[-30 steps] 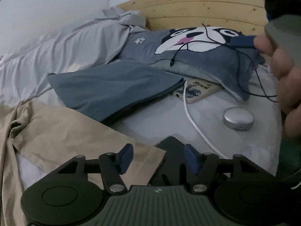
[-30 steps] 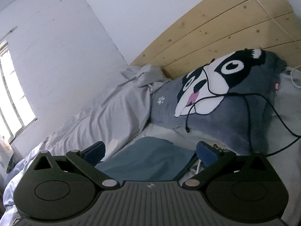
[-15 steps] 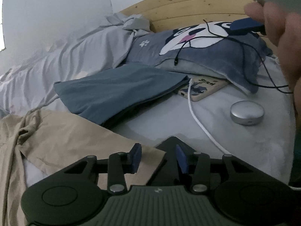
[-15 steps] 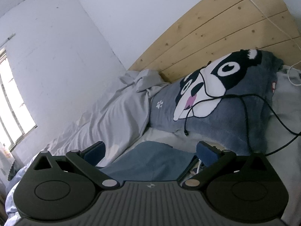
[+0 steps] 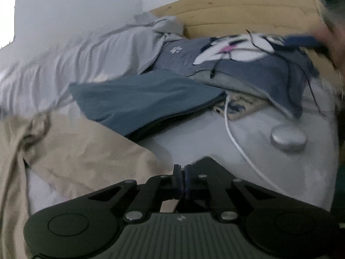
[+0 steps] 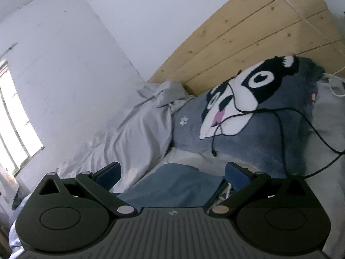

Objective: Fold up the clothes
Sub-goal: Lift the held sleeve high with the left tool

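Folded cloth (image 5: 142,99) lies before the pillow (image 5: 248,73) (phone (image 5: 235,109) tucked between), garment (image 5: 82,151) nearer.

A: Can you read any word or number here?

B: No. The phone case (image 5: 235,108) under the dog pillow (image 6: 248,116) carries some print, but it is too blurred to read.

A: And the grippers?

B: Only a small emblem, no letters.

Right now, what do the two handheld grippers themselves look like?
Both look alike. The left gripper and right gripper each have a ribbed dark grey-green body with a small central logo, matte black linkage arms with silver pivot pins, round black discs at both sides, and blue pads on the jaws. No cable or sleeve is visible on them.
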`<action>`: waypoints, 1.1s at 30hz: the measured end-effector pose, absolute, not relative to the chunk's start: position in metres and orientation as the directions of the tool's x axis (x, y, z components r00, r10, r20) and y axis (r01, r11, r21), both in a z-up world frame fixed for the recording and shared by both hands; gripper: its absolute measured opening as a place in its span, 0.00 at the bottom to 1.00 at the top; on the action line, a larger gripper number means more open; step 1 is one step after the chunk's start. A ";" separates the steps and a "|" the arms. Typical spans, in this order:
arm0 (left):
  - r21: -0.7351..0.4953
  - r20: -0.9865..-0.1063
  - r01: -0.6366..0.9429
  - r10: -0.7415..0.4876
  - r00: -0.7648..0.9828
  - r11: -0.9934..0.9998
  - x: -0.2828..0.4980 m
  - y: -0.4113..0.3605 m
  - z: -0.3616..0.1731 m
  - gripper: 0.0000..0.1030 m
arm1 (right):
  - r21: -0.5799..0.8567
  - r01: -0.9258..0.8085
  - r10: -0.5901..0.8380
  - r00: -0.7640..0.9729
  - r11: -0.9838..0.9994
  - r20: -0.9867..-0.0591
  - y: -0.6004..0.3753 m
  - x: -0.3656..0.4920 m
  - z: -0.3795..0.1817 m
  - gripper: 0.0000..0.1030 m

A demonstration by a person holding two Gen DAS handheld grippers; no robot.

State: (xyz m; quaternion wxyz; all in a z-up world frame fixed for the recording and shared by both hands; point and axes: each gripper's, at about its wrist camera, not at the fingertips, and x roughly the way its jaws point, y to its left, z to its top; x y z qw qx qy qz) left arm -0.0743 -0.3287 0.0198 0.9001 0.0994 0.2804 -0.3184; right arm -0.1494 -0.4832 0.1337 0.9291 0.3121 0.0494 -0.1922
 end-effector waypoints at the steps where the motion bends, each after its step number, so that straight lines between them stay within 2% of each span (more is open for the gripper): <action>1: -0.049 -0.555 0.620 -0.537 0.635 0.783 -0.068 -0.322 0.026 0.02 | 0.557 0.389 -0.327 0.921 0.734 -0.212 -0.483 -0.149 0.134 1.00; 6: -0.310 -0.419 0.553 -0.633 0.651 0.774 -0.032 -0.276 0.082 0.01 | 0.573 0.415 -0.352 0.909 0.707 -0.225 -0.483 -0.146 0.132 1.00; 9: -0.374 -0.346 0.528 -0.643 0.684 0.763 -0.012 -0.248 0.125 0.00 | 0.574 0.434 -0.357 0.900 0.695 -0.249 -0.480 -0.139 0.130 1.00; 14: -0.367 -0.227 0.547 -0.643 0.731 0.752 0.008 -0.206 0.205 0.00 | 0.570 0.384 -0.297 0.923 0.726 -0.243 -0.464 -0.126 0.129 1.00; 17: -0.345 -0.184 0.554 -0.633 0.752 0.758 0.019 -0.188 0.247 0.00 | 0.570 0.332 -0.212 0.940 0.752 -0.268 -0.446 -0.109 0.126 1.00; 20: -0.344 -0.151 0.541 -0.614 0.775 0.767 0.029 -0.169 0.279 0.00 | 0.509 0.249 -0.122 0.955 0.824 -0.271 -0.416 -0.091 0.123 1.00; 27: -0.365 -0.083 0.518 -0.581 0.810 0.774 0.038 -0.119 0.328 0.00 | 0.399 0.086 0.035 0.958 0.913 -0.285 -0.353 -0.054 0.112 1.00; 33: -0.381 -0.095 0.497 -0.568 0.818 0.780 0.059 -0.093 0.346 0.00 | 0.355 0.008 0.119 0.934 0.935 -0.336 -0.304 -0.007 0.094 1.00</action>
